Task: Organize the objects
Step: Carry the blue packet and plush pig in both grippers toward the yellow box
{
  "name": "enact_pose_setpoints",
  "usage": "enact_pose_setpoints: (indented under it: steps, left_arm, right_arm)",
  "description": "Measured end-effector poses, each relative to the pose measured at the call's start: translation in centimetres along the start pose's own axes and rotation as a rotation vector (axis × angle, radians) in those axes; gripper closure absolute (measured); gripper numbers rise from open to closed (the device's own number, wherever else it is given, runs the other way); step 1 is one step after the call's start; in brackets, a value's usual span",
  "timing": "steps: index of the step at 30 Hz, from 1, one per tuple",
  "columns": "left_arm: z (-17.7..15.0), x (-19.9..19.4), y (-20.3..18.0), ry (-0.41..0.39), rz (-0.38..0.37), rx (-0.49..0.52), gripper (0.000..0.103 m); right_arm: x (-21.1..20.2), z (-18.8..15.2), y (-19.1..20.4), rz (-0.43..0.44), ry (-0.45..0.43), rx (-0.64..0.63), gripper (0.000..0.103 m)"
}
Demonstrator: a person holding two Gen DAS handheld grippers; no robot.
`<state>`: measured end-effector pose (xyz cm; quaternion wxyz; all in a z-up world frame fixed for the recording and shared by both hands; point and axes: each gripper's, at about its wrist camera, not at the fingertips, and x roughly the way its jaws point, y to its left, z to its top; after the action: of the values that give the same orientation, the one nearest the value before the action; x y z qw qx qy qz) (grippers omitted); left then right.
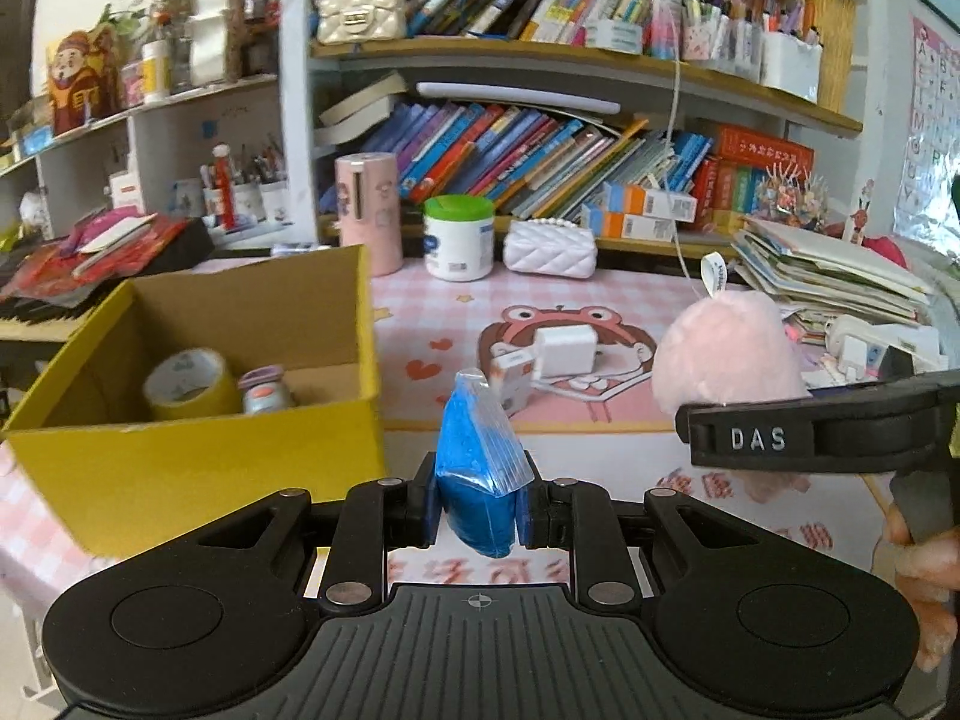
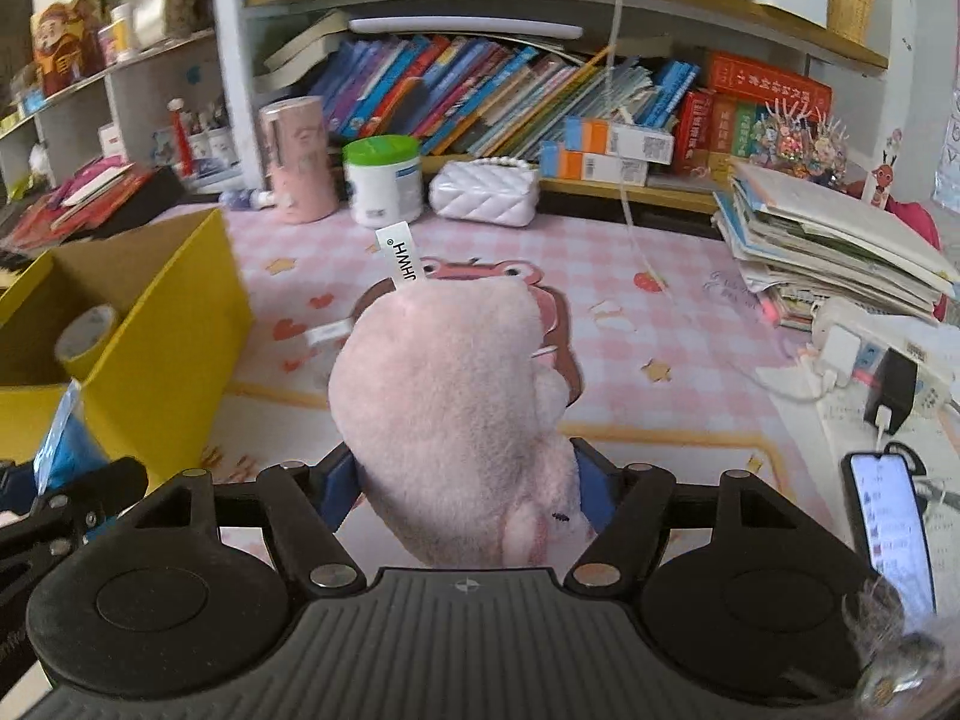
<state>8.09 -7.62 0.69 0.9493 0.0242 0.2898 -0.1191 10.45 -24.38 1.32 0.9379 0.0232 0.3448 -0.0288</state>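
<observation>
My left gripper (image 1: 478, 504) is shut on a blue packet (image 1: 480, 462) in clear wrap, held above the table's front edge, right of the yellow cardboard box (image 1: 198, 468). The box holds a roll of yellow tape (image 1: 186, 384) and a small jar (image 1: 264, 393). My right gripper (image 2: 474, 480) is shut on a pink plush toy (image 2: 450, 414) with a white tag, held above the pink mat; the toy also shows in the left wrist view (image 1: 726, 354). The blue packet also shows at the left in the right wrist view (image 2: 63, 444), next to the box (image 2: 174, 336).
A white charger (image 1: 564, 351) and a small white box (image 1: 510, 381) lie on the mat. A pink cylinder (image 1: 369, 213), a green-lidded tub (image 1: 459, 237) and a white quilted purse (image 1: 549, 249) stand at the back. Stacked books (image 2: 828, 246), a power strip (image 2: 864, 336) and a phone (image 2: 894, 534) are on the right.
</observation>
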Motion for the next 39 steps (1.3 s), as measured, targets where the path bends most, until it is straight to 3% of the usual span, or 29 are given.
enact_pose_setpoints:
  steps: [8,19,39]
  left_arm:
    - [-2.1,-3.7,4.6,0.007,0.038,-0.043,0.081]
    - [-5.5,-7.8,9.9,0.042,0.105,-0.073,0.081]
    - [-7.6,-11.8,14.6,0.016,0.177,-0.118,0.081]
  right_arm:
    - [-3.8,-3.0,6.0,0.054,0.004,-0.069,0.034]
    - [-6.0,-6.3,11.8,0.123,0.039,-0.086,0.034]
    - [-8.2,-8.7,18.2,0.212,0.054,-0.141,0.034]
